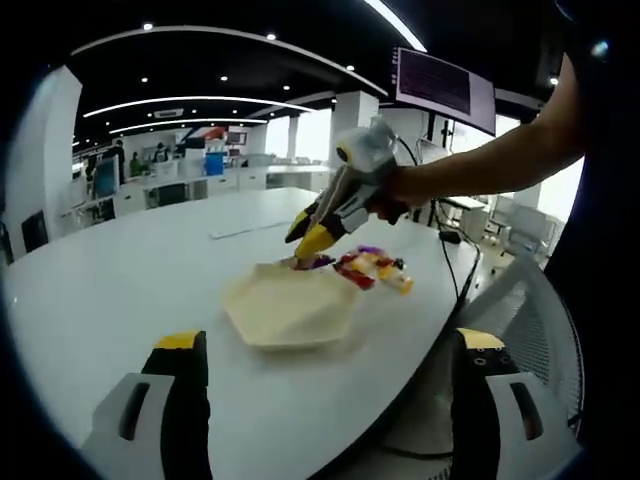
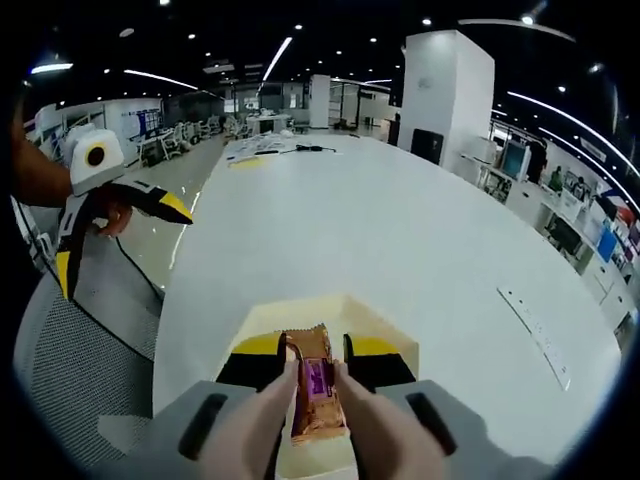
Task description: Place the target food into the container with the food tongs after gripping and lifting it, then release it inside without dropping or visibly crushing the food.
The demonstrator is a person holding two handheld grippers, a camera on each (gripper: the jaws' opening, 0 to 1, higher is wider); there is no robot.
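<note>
Cream-coloured container (image 1: 290, 308) on white counter (image 1: 110, 290), snack packets (image 1: 372, 268) piled just beyond; left claw (image 1: 325, 400) spread wide and empty, right claw (image 1: 308, 240) dipped at container's far rim. From right gripper view: right claw (image 2: 318, 372) pinching orange snack packet (image 2: 316, 392) over container (image 2: 345, 312). Probably light, crinkly, slippery wrapper; crushable inside, so best gripped gently across the middle.

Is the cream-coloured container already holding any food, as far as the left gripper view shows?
No, the container looks bare inside; the snack packets lie on the table beside it.
</note>
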